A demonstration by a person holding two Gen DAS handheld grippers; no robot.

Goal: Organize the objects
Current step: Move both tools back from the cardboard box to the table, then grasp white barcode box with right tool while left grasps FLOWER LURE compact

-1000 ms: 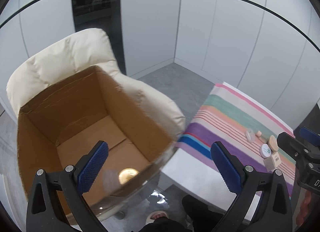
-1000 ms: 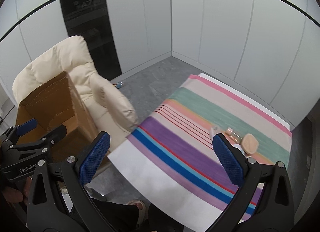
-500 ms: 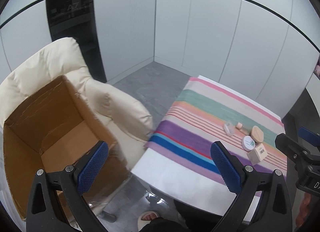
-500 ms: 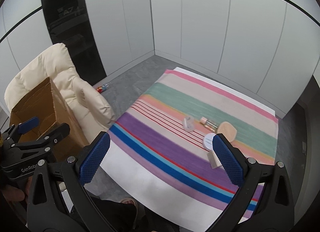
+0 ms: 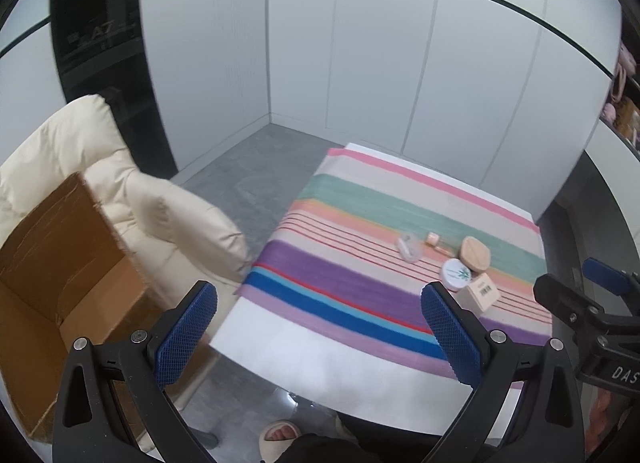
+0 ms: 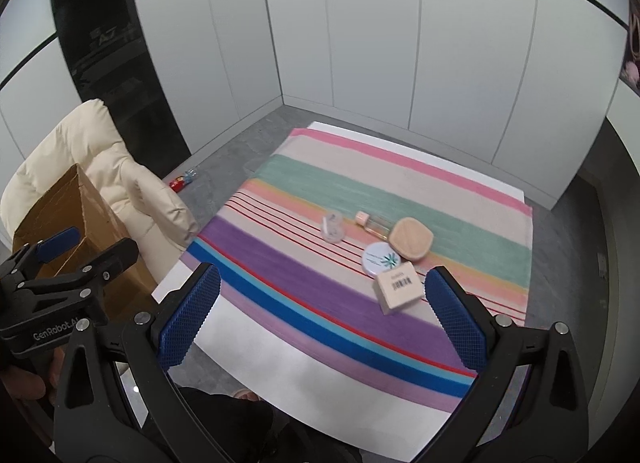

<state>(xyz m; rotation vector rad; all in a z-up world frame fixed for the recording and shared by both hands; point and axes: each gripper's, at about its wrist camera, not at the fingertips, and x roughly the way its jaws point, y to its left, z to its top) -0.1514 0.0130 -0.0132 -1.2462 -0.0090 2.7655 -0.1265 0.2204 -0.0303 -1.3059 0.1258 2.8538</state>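
Your table [image 6: 256, 347] carries a striped cloth [image 6: 304, 287] that covers most of its top and leaves a bare white strip along the near edge. To its left stands a cream padded chair [image 5: 72, 151] with an open cardboard box [image 5: 60, 263] on its seat; from here you cannot tell what the box holds. You hold the left gripper [image 5: 320, 333] above the table's near left corner, its blue pads spread wide with nothing between them, and the right gripper [image 6: 322, 321] above the near edge, spread just as wide and likewise empty. The things to sort lie clustered toward the cloth's right edge: a small beige carton [image 6: 398, 291] with a barcode nearest you, a round white tin [image 6: 382, 260] touching it, a peach powder puff [image 6: 412, 238] beside that, a small glass bottle [image 6: 372, 223] lying on its side, and a clear plastic piece [image 6: 333, 226] left of them, a little apart.
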